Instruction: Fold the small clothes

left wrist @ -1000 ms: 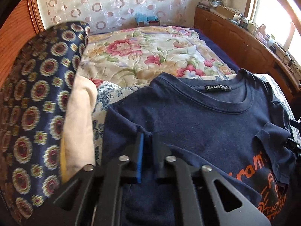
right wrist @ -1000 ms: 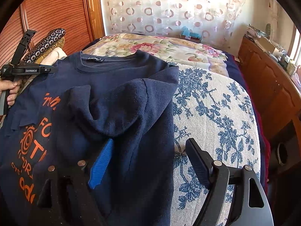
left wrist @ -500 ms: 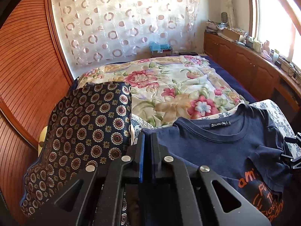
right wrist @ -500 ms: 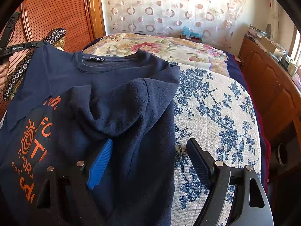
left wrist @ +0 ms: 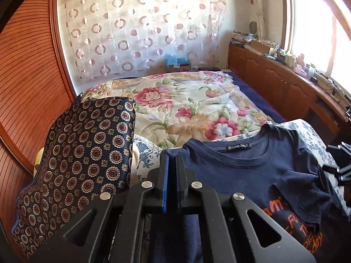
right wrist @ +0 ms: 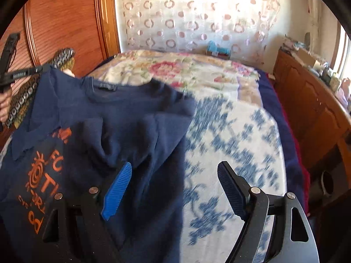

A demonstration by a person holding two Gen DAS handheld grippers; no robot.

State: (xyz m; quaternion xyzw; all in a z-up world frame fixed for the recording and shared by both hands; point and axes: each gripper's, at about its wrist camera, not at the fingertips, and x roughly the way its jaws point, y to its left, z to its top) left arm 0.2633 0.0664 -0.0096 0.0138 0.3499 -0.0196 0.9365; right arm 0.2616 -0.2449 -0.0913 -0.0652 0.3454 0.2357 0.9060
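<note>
The navy cotton T-shirt with orange print (left wrist: 252, 175) lies across the near end of the bed, its collar toward 12 o'clock and its left shoulder raised off the cover. The left gripper (left wrist: 172, 175) has its two black fingers, one faced with a blue pad, pressed together on that shoulder edge, pinching the fabric. In the right wrist view the same gripper (right wrist: 24, 74) shows at 10 o'clock with the shirt corner hanging from it.

The right gripper (right wrist: 175, 186) is spread wide; its ribbed blue pad (right wrist: 117, 191) sits over the shirt's folded-in right side, and the black pad (right wrist: 232, 191) hangs over the white bedcover with blue flower print (right wrist: 230, 153). Neither pad clearly touches cloth. That cover lies bare from the shirt's right edge out toward 3 o'clock, up to a dark blue border.

A small black neck label (left wrist: 238, 147) carries pale lettering too small to read. The orange chest print (right wrist: 43, 175) is creased and partly covered; only scraps such as "FU" and "TH" can be made out.

At 9 o'clock in the left wrist view a dark cushion patterned with round gold-and-maroon medallions (left wrist: 83, 153) leans against the ribbed wooden panel (left wrist: 28, 87). Beyond the collar spreads a quilted cream floral blanket (left wrist: 179, 107), and behind it hangs a sheer curtain with ring motifs (left wrist: 140, 32). A wooden cabinet run (left wrist: 285, 83) lines the side at 2 o'clock.
</note>
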